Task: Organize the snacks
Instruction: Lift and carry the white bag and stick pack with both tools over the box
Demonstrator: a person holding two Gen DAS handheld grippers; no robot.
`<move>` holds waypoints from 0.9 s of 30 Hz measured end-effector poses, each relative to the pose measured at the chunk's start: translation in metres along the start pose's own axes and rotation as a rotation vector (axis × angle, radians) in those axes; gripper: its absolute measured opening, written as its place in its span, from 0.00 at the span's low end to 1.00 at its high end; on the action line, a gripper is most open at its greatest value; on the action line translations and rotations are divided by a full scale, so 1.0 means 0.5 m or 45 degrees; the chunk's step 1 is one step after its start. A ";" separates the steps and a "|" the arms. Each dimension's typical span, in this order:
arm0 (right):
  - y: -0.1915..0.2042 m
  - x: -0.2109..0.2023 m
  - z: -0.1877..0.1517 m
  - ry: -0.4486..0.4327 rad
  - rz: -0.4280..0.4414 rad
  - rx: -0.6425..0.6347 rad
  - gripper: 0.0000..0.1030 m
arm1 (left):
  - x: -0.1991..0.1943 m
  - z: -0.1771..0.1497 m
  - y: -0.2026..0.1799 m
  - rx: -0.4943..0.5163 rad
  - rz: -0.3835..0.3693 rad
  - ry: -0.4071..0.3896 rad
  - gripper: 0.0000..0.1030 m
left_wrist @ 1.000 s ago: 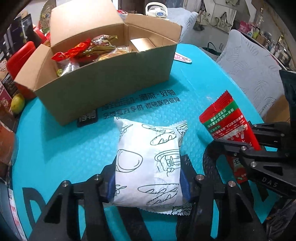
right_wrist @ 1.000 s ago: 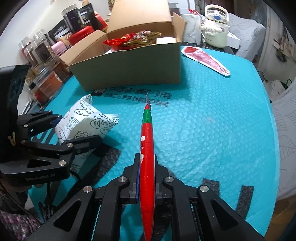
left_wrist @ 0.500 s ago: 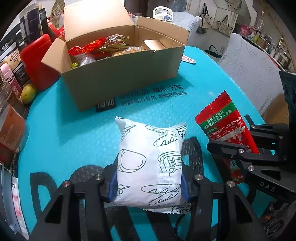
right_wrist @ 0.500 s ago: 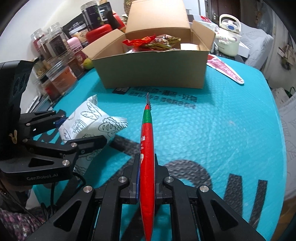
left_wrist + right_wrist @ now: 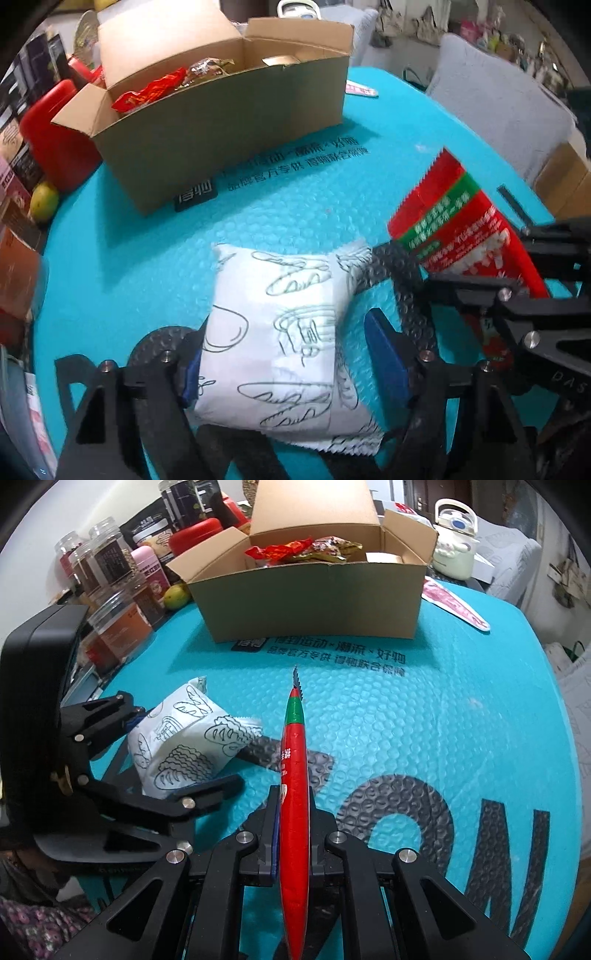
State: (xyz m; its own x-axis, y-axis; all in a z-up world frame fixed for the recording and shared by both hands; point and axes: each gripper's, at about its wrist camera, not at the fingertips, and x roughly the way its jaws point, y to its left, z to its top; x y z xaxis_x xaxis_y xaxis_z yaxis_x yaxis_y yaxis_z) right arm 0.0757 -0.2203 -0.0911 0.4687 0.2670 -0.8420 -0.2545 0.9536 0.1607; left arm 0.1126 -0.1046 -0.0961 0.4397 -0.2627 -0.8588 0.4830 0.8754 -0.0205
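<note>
A white bread packet with line drawings (image 5: 280, 332) lies on the teal mat between the fingers of my left gripper (image 5: 288, 354). The jaws stand apart: the right pad (image 5: 384, 354) is clear of the packet, the left pad touches it. It also shows in the right wrist view (image 5: 184, 738). My right gripper (image 5: 293, 834) is shut on a flat red and green snack packet (image 5: 293, 805), held edge-on above the mat; it shows side-on in the left wrist view (image 5: 461, 236). An open cardboard box (image 5: 310, 602) holding several snacks stands at the far side.
Jars and red containers (image 5: 110, 590) line the left edge, with a yellow-green fruit (image 5: 177, 595). A white kettle (image 5: 454, 550) and a flat pink packet (image 5: 454, 605) lie beyond the box to the right. A grey chair (image 5: 498, 96) stands at the right.
My left gripper has opened and the bread packet now rests loose on the mat. Both grippers have drawn back from the box. The right gripper still holds the red packet.
</note>
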 end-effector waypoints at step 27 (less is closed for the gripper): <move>0.083 -0.072 0.047 -0.159 0.051 -0.084 0.09 | -0.178 0.038 0.072 -0.078 -0.020 -0.271 0.49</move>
State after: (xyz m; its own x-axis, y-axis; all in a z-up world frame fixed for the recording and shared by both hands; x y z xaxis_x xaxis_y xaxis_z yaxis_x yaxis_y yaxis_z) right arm 0.0682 -0.1868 -0.0418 0.5575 0.3239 -0.7644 -0.3282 0.9317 0.1554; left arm 0.1052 -0.0571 -0.0107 0.5856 -0.3502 -0.7310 0.4469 0.8919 -0.0693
